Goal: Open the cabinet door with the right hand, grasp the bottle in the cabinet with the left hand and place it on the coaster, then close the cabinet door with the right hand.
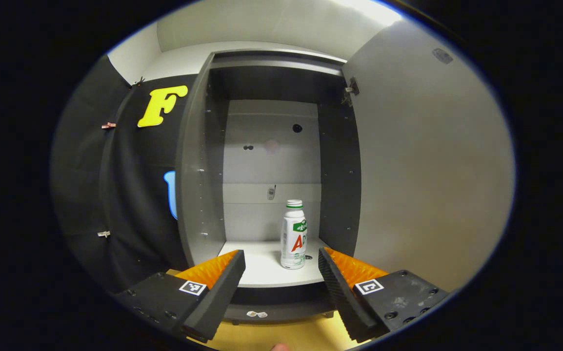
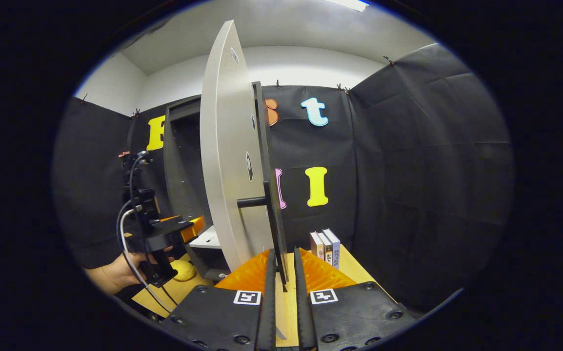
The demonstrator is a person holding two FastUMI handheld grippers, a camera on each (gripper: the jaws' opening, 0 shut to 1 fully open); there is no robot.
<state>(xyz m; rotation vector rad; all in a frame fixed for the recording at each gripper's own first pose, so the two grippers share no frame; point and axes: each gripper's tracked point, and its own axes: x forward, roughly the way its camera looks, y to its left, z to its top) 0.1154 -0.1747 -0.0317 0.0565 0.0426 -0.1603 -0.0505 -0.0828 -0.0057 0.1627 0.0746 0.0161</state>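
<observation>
In the left gripper view the cabinet (image 1: 267, 161) stood open, its door (image 1: 428, 165) swung out to the right, and the bottle (image 1: 293, 235) stood upright on the pale shelf (image 1: 262, 268) inside, toward the right of the compartment and near its front edge. The left gripper (image 1: 281, 268) hovered in front of the shelf with its fingers spread wide and nothing between them; the bottle showed in the gap, farther back and untouched. In the right gripper view the door (image 2: 228, 161) was seen nearly edge-on, and the right gripper (image 2: 284, 273) had its fingers drawn close together at the door's lower edge, with the thin dark edge of the door in the narrow gap; whether both fingers pressed on it could not be told. The left gripper (image 2: 184, 229) also showed farther off, held by a hand (image 2: 120, 273) before the cabinet opening. A few books (image 2: 326, 247) stood upright on the wooden table (image 2: 354, 273) to the right of the door
</observation>
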